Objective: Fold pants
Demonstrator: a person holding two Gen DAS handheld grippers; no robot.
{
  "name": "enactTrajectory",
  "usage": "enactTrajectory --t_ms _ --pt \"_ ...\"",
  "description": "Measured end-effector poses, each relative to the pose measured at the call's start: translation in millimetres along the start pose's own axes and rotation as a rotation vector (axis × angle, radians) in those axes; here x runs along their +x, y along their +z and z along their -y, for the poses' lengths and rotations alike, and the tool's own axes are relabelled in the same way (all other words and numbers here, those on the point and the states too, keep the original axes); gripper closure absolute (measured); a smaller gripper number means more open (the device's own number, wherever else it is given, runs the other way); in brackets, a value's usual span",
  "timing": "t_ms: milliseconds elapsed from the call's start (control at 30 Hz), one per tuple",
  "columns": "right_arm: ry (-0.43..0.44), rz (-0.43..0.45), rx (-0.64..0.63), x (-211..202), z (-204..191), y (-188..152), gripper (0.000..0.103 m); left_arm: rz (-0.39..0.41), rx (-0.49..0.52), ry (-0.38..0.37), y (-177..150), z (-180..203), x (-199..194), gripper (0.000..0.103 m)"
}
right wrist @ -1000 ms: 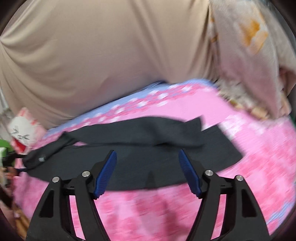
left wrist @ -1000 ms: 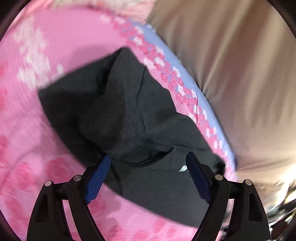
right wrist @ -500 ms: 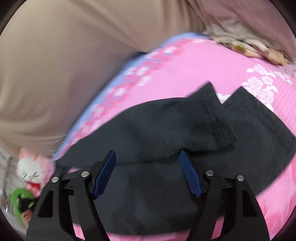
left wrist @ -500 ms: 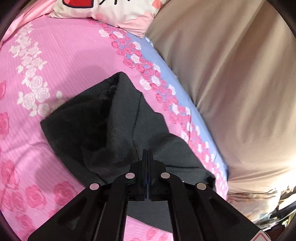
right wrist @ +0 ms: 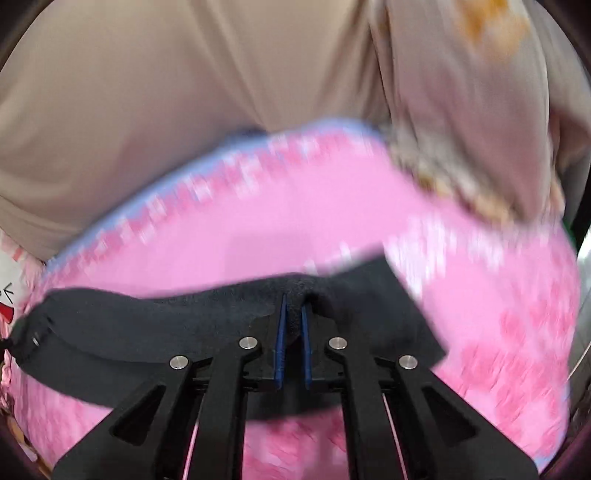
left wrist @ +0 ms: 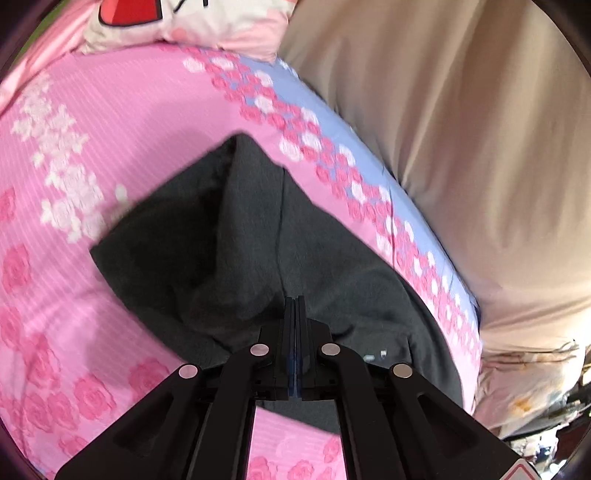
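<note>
Dark pants [left wrist: 258, 236] spread on the pink bed [left wrist: 110, 122], left gripper [left wrist: 294, 306] fingers pressed together on the pants' fabric, right gripper [right wrist: 293, 314] fingers pinching a raised fold of the pants

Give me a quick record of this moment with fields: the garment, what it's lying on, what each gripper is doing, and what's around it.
garment: dark grey pants, partly folded, one layer lying over another
surface: pink floral bedsheet with a blue rose-patterned border
left gripper: shut on the pants fabric
right gripper: shut on a bunched edge of the pants
background: beige fabric beyond the bed edge; printed pillow at the far end
image quality: right wrist view blurred by motion
</note>
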State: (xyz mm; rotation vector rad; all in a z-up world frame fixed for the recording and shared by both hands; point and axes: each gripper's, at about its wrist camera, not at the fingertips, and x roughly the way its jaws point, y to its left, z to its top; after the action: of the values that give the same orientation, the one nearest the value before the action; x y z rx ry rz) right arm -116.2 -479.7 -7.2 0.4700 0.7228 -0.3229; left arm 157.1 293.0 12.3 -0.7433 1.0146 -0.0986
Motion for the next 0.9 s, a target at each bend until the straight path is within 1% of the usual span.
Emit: enactTrajectory --t_ms 33,67,100,133,167,233,267,333,367,433,467,533,567,600,633,667,733,767,833,867,900 --pt "0.016 0.018 0.011 -3.2 2.4 -5.8 0.096 -0.007 -0.01 -0.016 -3.7 -0.3 -0.8 0.08" --pt "0.025 0.038 0.02 -6.6 1.4 -7.6 0.093 -0.016 -0.028 -0.039 -8.2 -1.1 -3.6 0.051" --pt "0.04 0.045 0.034 -9.2 0.6 -8.5 0.092 -0.01 -0.041 -0.051 -11.8 -1.6 -7.1 0.041" --pt "0.051 0.044 0.049 -5.4 1.9 -7.3 0.091 0.006 -0.05 -0.057 -15.6 -1.7 -12.1 0.033" --pt "0.066 0.043 0.071 -6.8 1.2 -9.2 0.09 0.023 -0.049 -0.056 -19.1 -1.0 -17.2 0.033" --pt "0.093 0.042 0.1 -8.0 0.2 -16.8 0.089 0.024 -0.058 -0.071 -23.3 -3.1 -20.2 0.03" --pt "0.107 0.047 0.112 -10.3 -2.7 -21.7 0.088 0.021 -0.081 -0.083 -24.8 -6.2 -18.6 0.028" --pt "0.14 0.048 0.117 -13.9 -11.2 -35.3 0.085 -0.005 -0.133 -0.103 -26.5 -13.1 -11.9 0.027" --pt "0.145 0.045 0.109 -14.7 -17.3 -40.9 0.082 -0.031 -0.175 -0.137 -25.2 -18.9 -3.1 0.027" --pt "0.137 0.036 0.067 -18.0 -33.9 -52.7 0.081 -0.05 -0.216 -0.162 -20.3 -23.1 7.5 0.027" --pt "0.13 0.032 0.043 -19.7 -43.6 -58.1 0.08 -0.047 -0.235 -0.178 -15.4 -24.9 13.2 0.027" --pt "0.126 0.03 0.011 -21.9 -58.4 -67.3 0.078 -0.036 -0.25 -0.181 -4.0 -25.9 22.1 0.027" --pt "0.127 0.033 -0.002 -23.6 -65.6 -71.4 0.071 -0.033 -0.257 -0.186 -0.3 -26.3 25.6 0.032" --pt "0.127 0.038 -0.013 -24.7 -71.7 -74.7 0.065 -0.031 -0.262 -0.198 4.2 -26.4 29.9 0.041" --pt "0.127 0.043 -0.018 -24.9 -74.8 -77.0 0.064 -0.049 -0.251 -0.214 10.1 -25.0 37.1 0.084" --pt "0.129 0.04 -0.025 -23.9 -78.0 -79.0 0.063 -0.069 -0.241 -0.196 13.3 -23.9 40.3 0.103" --pt "0.12 0.038 -0.041 -22.3 -84.9 -81.1 0.063 -0.05 -0.243 -0.191 18.7 -22.8 34.9 0.103" --pt "0.12 0.04 -0.045 -23.0 -87.0 -80.8 0.063 -0.01 -0.208 -0.175 20.7 -15.9 16.4 0.103" --pt "0.124 0.054 -0.047 -27.2 -89.0 -80.6 0.063 0.044 -0.152 -0.222 17.6 -4.1 -22.6 0.103" --pt "0.128 0.059 -0.048 -28.1 -89.1 -80.5 0.063 0.072 -0.124 -0.236 11.6 -0.6 -52.0 0.103" --pt "0.13 0.058 -0.049 -26.4 -88.5 -81.0 0.06 0.091 -0.105 -0.214 8.4 -2.3 -65.7 0.103"
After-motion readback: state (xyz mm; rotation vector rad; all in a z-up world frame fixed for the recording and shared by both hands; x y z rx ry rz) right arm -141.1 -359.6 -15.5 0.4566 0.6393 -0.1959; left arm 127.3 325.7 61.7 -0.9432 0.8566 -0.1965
